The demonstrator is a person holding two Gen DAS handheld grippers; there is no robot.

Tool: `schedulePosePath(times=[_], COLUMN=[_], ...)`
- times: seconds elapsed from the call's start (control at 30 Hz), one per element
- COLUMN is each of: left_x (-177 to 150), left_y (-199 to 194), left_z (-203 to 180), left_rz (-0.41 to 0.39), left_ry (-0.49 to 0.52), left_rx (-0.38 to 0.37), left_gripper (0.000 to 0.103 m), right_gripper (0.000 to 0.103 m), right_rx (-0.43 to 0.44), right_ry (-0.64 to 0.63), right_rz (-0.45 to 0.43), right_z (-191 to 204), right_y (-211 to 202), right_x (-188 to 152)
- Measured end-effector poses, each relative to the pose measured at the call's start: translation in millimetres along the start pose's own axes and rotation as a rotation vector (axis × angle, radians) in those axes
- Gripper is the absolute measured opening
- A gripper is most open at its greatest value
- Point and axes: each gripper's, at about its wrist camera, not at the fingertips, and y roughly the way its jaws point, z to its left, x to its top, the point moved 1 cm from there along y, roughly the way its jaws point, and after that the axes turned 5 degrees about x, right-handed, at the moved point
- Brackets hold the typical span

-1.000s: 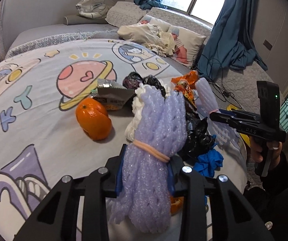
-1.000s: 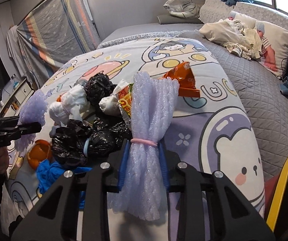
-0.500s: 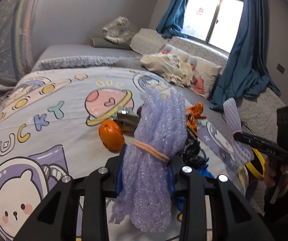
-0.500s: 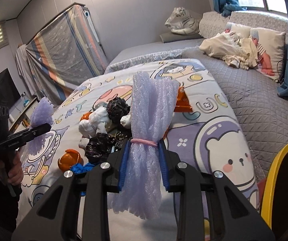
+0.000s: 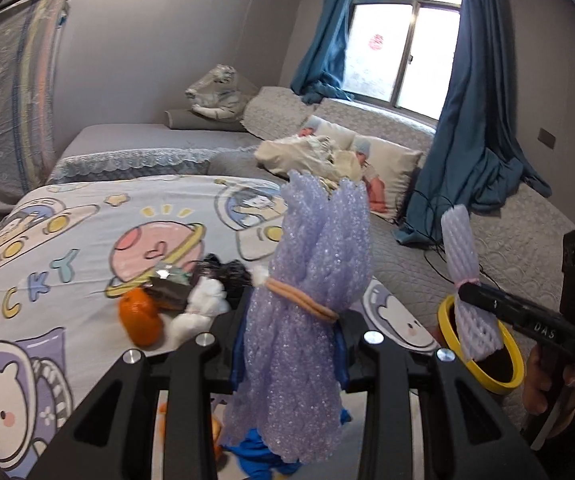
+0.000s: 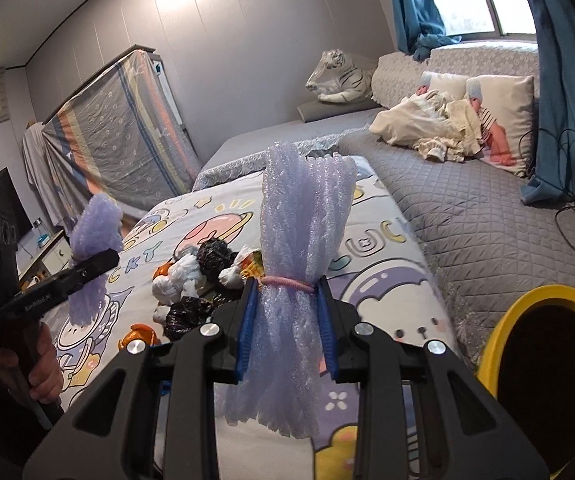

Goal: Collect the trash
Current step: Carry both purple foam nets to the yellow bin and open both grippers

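Left gripper [image 5: 291, 340], black w/ blue pads, is clamped on a lilac foam-net bundle tied w/ an orange rubber band [image 5: 307, 280]; the bundle stands upright between the jaws, above the bed. Right gripper [image 6: 287, 320] is likewise clamped on a paler lilac foam-net bundle tied w/ a pink band [image 6: 295, 272], also upright. In the left wrist view that second bundle hangs just over the yellow-rimmed round bin [image 5: 515, 384].

Bin's inside reads dark; contents can't be made out, and its far side is cut off by the frame edge in the right wrist view. Blue item [image 5: 259, 460] under the left jaws is mostly hidden, approx. a crumpled glove or bag. Only part of a hand [image 6: 35, 364] shows on each handle.

Trash pile lies on the cartoon-print bedsheet [image 5: 67, 248]: an orange [image 5: 141, 318], white knotted bags [image 6: 177, 280], black crumpled bags [image 6: 213, 254], a foil wrapper [image 5: 169, 280]. Beyond: grey quilted bedding [image 6: 479, 216], pillows [image 6: 503, 92] w/ cream cloth heaped in front, plush white tiger [image 6: 339, 76], blue curtains [image 5: 479, 128], a window [image 5: 403, 40], a cloth-draped upright mattress [image 6: 123, 128].
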Motion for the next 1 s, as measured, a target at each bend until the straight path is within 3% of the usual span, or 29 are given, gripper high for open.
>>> schedulePosePath(times=[0.5,0.8,1.0], left_x=[8.8,20.2,21.0], left_y=[63.9,82.3,103.1], left_z=[-81.5,-151.5,-213.2], left_rz=[0.077,0.060,0.082], left_ry=[0.065,0.125,0.155], left_rx=[-0.110,-0.211,-0.309], left_gripper=[0.031,0.031,0.032], right_gripper=[0.027,0.028,0.028], right_rx=[-0.133,-0.288,-0.438], right_ry=[0.079,0.135,0.131], right_rz=[-0.096,-0.225,-0.298], right_z=[-62.7,-102.2,-116.9], right_y=[-47.5,-109.3,-139.2], right_x=[5.1,10.7,2.9])
